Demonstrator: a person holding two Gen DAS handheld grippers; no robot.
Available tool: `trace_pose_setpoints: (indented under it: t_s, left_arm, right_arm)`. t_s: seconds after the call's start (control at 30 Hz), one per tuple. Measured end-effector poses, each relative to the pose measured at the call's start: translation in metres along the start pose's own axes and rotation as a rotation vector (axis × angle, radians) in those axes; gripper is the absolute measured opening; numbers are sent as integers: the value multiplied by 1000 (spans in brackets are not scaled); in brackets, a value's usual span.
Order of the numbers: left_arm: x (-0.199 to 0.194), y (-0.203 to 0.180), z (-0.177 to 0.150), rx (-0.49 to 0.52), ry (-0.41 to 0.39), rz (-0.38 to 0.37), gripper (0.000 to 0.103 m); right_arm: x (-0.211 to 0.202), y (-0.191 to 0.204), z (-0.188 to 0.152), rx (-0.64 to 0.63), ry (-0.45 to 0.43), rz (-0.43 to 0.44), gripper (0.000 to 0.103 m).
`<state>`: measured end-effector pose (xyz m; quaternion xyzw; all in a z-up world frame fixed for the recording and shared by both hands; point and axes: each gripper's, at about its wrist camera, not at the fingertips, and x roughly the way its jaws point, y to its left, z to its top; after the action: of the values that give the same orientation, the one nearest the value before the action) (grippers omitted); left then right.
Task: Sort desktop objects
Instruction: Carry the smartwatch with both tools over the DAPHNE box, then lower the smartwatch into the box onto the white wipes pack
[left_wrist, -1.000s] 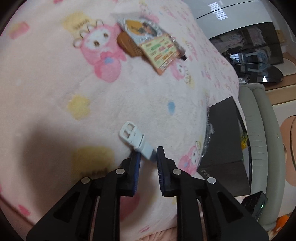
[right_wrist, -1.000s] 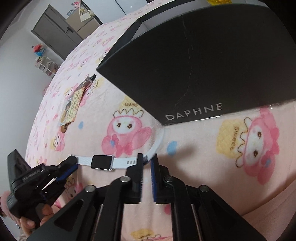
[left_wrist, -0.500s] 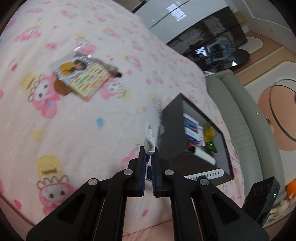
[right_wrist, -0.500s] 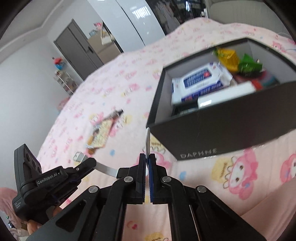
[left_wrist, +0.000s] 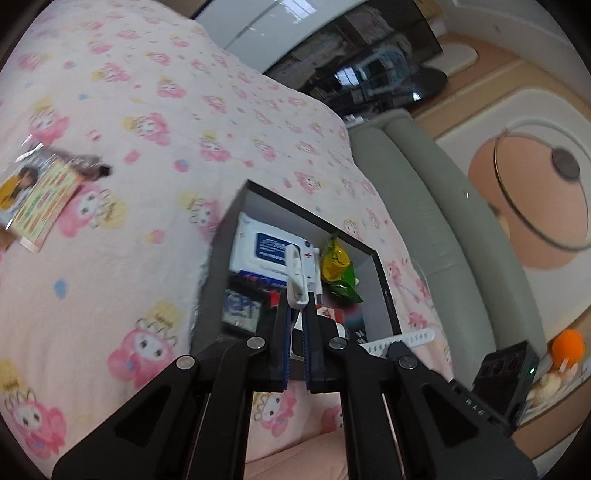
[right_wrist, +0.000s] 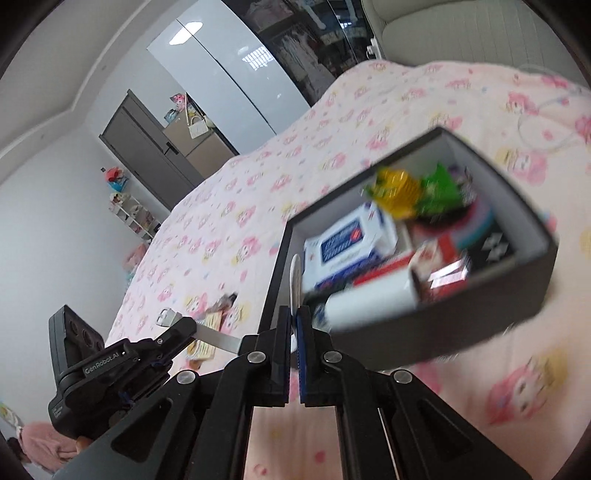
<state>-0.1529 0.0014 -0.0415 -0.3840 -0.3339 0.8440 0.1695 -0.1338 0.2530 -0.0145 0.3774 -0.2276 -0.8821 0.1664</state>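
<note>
A white smartwatch hangs in the air between my two grippers. My left gripper (left_wrist: 295, 306) is shut on its buckle end (left_wrist: 295, 277). My right gripper (right_wrist: 294, 317) is shut on its holed strap end (right_wrist: 294, 273); that end also shows in the left wrist view (left_wrist: 402, 339). The watch is held over the near edge of the open black box (left_wrist: 207, 295), also seen in the right wrist view (right_wrist: 443, 332). The box holds a wet-wipes pack (left_wrist: 262, 251), yellow and green snack packs (left_wrist: 338, 269) and small cartons (right_wrist: 439, 262).
A pink cartoon-print blanket (left_wrist: 129, 184) covers the bed. A snack packet with a card (left_wrist: 37, 195) lies on it at the left, also in the right wrist view (right_wrist: 210, 325). A grey headboard (left_wrist: 443, 240) runs along the right. An orange toy (left_wrist: 569, 347) sits beyond it.
Both grippers closed on the watch strap ends, lifted the watch off the blanket and carried it up and toward the black box, whose inside now shows.
</note>
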Motion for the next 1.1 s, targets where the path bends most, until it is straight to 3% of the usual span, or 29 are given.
trace_pose_setpoints:
  t_s: [0.1, 0.33, 0.57, 0.73, 0.8, 0.93, 1.1]
  left_arm:
    - [19, -24, 13, 86, 25, 30, 3]
    - [62, -61, 40, 157, 62, 35, 3]
    - [110, -64, 62, 133, 108, 76, 3]
    - [137, -42, 50, 91, 175, 137, 3]
    - [146, -33, 41, 87, 207, 186, 7]
    - [153, -10, 33, 41, 256, 244, 24]
    - [132, -3, 37, 24, 189, 237, 35]
  right_arm:
    - [-2, -12, 20, 8, -18, -24, 1]
    - [15, -34, 62, -16, 2, -72, 1]
    - [45, -55, 110, -40, 68, -103, 2]
    - [72, -72, 111, -45, 140, -180, 2]
    - [82, -83, 104, -26, 176, -208, 2]
    - [89, -93, 90, -24, 197, -257, 2]
    - [67, -93, 86, -21, 101, -306, 2]
